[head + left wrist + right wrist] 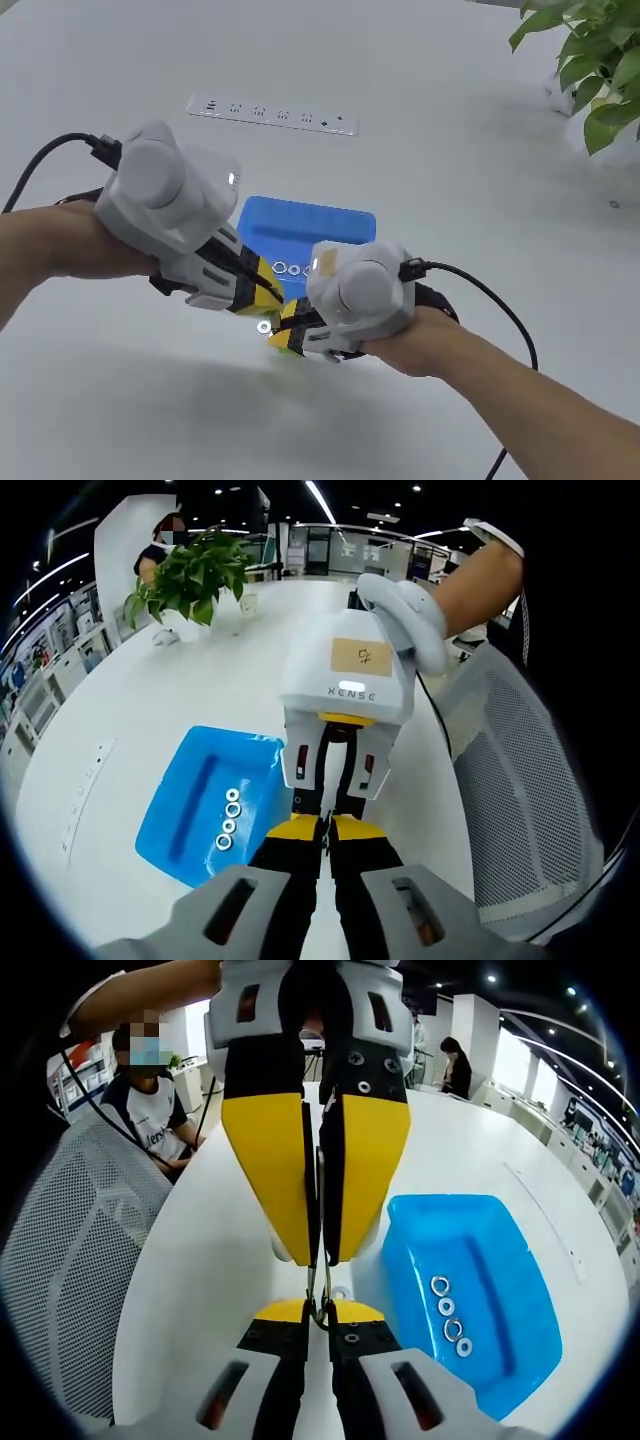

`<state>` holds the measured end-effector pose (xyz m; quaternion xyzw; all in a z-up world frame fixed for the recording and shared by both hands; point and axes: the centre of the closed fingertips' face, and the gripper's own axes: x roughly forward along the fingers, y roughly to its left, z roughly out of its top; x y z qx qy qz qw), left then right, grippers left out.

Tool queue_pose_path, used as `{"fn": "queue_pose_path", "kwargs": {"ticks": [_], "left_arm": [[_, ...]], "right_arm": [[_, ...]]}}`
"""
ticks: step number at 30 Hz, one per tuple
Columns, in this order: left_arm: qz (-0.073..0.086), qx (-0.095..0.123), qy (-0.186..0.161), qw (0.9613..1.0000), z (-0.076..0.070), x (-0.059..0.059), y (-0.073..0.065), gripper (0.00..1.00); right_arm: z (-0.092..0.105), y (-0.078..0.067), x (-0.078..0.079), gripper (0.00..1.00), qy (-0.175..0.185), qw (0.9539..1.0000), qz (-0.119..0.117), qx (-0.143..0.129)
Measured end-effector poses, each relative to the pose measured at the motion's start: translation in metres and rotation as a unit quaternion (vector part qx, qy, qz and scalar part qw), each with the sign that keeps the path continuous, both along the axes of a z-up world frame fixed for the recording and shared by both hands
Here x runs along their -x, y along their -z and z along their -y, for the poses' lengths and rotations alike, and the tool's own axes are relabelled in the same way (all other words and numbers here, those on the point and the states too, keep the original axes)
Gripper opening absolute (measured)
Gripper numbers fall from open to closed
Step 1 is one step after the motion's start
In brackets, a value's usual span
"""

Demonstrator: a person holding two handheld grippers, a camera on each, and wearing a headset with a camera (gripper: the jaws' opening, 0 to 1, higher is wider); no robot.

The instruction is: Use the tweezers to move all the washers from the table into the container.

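Washers (pixel 447 1315): four are lying in container (pixel 500 1230), one washer (pixel 264 327) waiting on tabletop (pixel 450 150).
Left gripper (pixel 320 1258), right gripper (pixel 320 1312) both clamping tweezers (pixel 319 1285).

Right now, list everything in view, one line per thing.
washers: four, silver, in a row in the tray
loose washer: one, silver, on the table beside the jaws
tray: one, blue, on the table
tweezers: one, metal, pinched between both hand-held grippers
power strip: one, white, on the table beyond the tray
potted plant: one, green, table's far edge
table: one, white
mesh chair: one, pale grey, beside the table
people: two, in the room beyond
left hand-held gripper: grey, yellow-tipped, shut on tweezers
right hand-held gripper: grey, yellow-tipped, shut on tweezers
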<state>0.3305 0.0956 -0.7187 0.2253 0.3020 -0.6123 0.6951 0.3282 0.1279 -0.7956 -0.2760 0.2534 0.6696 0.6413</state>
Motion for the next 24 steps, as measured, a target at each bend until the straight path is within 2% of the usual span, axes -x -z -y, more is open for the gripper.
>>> {"fn": "queue_pose_path", "kwargs": {"ticks": [8, 15, 24], "left_arm": [[0.008, 0.002, 0.000, 1.0000, 0.001, -0.001, -0.010, 0.06], [0.009, 0.006, -0.003, 0.9999, 0.001, -0.001, -0.019, 0.06], [0.015, 0.012, 0.000, 0.9998, 0.002, -0.002, -0.035, 0.06]], "right_arm": [[0.000, -0.010, -0.001, 0.08, 0.001, 1.0000, 0.004, -0.004], [0.000, -0.019, -0.002, 0.08, 0.000, 0.9999, 0.010, -0.006], [0.000, -0.036, -0.004, 0.08, 0.000, 0.9998, 0.020, -0.010]]}}
